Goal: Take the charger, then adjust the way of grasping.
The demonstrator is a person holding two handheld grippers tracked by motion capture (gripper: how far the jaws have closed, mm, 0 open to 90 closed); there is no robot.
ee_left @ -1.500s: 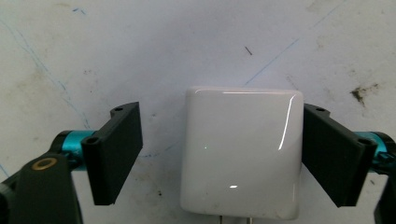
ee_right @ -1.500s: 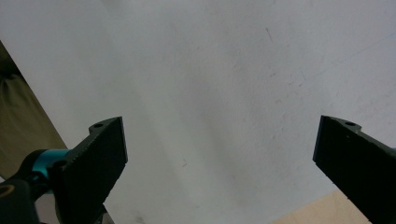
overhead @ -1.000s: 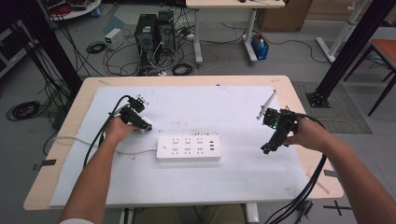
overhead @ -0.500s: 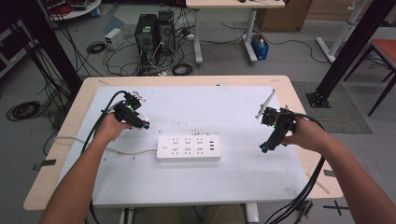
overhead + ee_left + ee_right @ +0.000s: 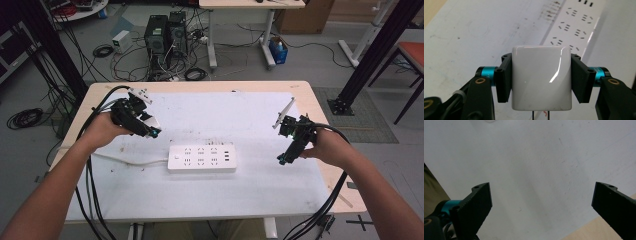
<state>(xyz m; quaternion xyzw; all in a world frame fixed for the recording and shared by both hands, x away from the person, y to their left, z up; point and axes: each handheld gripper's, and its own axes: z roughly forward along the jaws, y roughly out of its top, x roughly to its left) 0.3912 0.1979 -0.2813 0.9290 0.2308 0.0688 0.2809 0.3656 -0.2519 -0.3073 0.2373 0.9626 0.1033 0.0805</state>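
Currently a glossy white plastic charger block (image 5: 541,77), light, rigid, slippery, is pinched on its flat sides by the left tongs (image 5: 541,81) above the worktop's (image 5: 250,195) left edge; right tongs (image 5: 541,212) spread, empty.

Even, fairly bright light falls from overhead, and the white mat (image 5: 210,210) on the bench (image 5: 320,100) shows only soft, faint shadows. In the left gripper view a curved streak of glare crosses the glossy white charger (image 5: 541,77), which is sharp, while the power strip (image 5: 576,22) beyond looks slightly soft. The high view is a little grainy, with straight lines bending toward its edges.
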